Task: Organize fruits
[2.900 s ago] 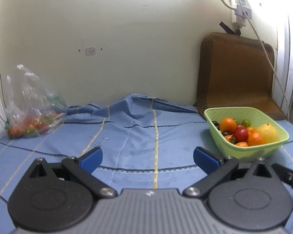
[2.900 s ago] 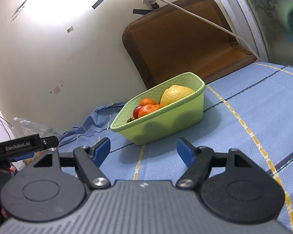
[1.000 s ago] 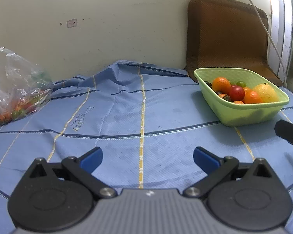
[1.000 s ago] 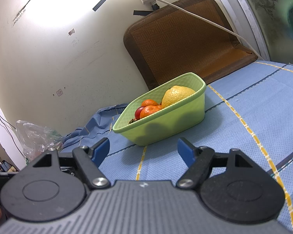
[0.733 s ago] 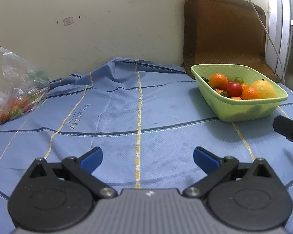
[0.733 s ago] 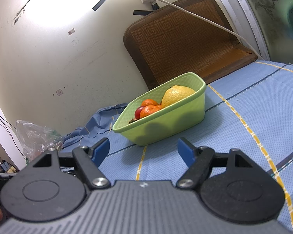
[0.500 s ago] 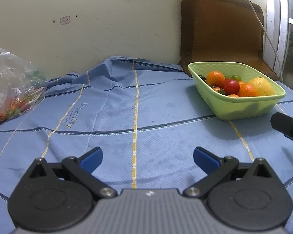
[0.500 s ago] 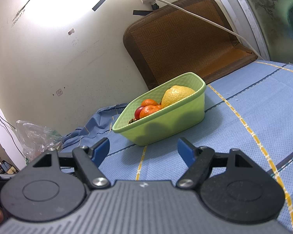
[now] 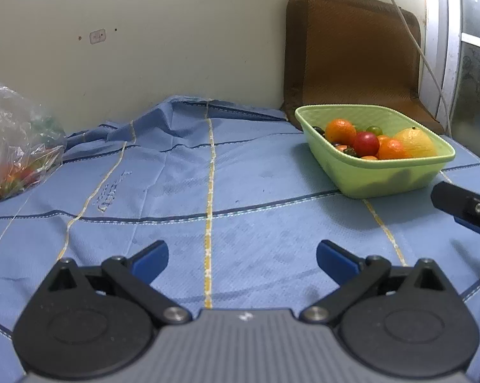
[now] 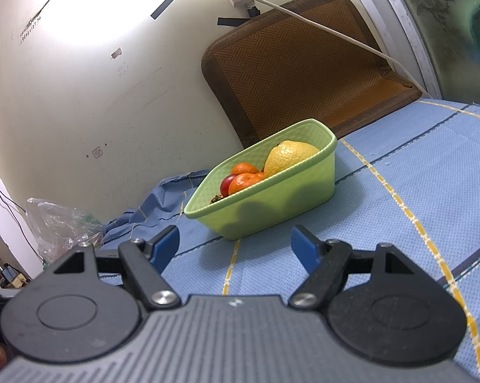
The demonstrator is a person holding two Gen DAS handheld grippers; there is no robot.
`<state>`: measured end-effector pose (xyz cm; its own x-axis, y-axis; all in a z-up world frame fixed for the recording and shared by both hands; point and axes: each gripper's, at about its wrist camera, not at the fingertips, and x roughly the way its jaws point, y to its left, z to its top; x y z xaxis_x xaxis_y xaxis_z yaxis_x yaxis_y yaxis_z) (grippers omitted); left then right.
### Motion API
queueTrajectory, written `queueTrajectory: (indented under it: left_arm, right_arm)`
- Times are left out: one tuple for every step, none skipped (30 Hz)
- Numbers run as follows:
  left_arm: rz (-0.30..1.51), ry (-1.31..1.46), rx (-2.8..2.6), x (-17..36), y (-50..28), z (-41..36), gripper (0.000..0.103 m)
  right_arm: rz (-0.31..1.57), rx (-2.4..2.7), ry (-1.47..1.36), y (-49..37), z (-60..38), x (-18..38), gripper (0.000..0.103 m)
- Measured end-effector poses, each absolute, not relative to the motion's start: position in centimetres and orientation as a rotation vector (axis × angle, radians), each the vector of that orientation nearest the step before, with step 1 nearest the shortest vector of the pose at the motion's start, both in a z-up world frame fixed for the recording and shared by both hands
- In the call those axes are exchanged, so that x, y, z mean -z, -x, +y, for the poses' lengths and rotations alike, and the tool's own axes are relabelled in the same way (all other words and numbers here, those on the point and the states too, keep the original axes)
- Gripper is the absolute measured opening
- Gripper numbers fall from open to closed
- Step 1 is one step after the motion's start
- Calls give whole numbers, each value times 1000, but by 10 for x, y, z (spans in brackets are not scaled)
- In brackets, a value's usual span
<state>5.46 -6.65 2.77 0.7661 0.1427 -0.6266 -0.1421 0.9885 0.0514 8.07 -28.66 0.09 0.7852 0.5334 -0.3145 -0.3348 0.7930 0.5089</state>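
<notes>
cloth: blue sheet [image 9: 255, 172] covering the whole surface
basket: green tub [image 10: 271, 198] sitting on the cloth by the brown mat [image 10: 303, 60], holding oranges, a lemon [image 10: 287, 156], a red fruit
bag: clear plastic bag [image 9: 13, 146] of fruit, far left, well apart from the basket
left gripper [image 9: 241, 257]: spread wide, nothing in it
right gripper [image 10: 235, 244]: spread wide too, empty, pointed at the basket

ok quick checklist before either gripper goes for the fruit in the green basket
1. Left gripper open and empty: ok.
2. Right gripper open and empty: ok.
3. Green basket upright on the blue cloth, directly ahead of the right gripper: ok.
4. Fruit exposed on top: yellow citrus, oranges and red fruit all uncovered: ok.
5. Destination for sorted fruit: only a plastic bag shows at far left, no second container: cannot tell.
6. Small dark fruit low in the basket reachable: cannot tell.
</notes>
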Motion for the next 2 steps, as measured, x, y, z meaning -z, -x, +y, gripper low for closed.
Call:
queueTrajectory:
  left_arm:
    - [675,3,-150,-28,-55,-66,103]
    - [676,9,-145,-29,-55,-66,103]
  right_arm:
    - [467,-485,-448,-81,-286,-1,79]
    - [466,-483,-447,-80,-286,-1,79]
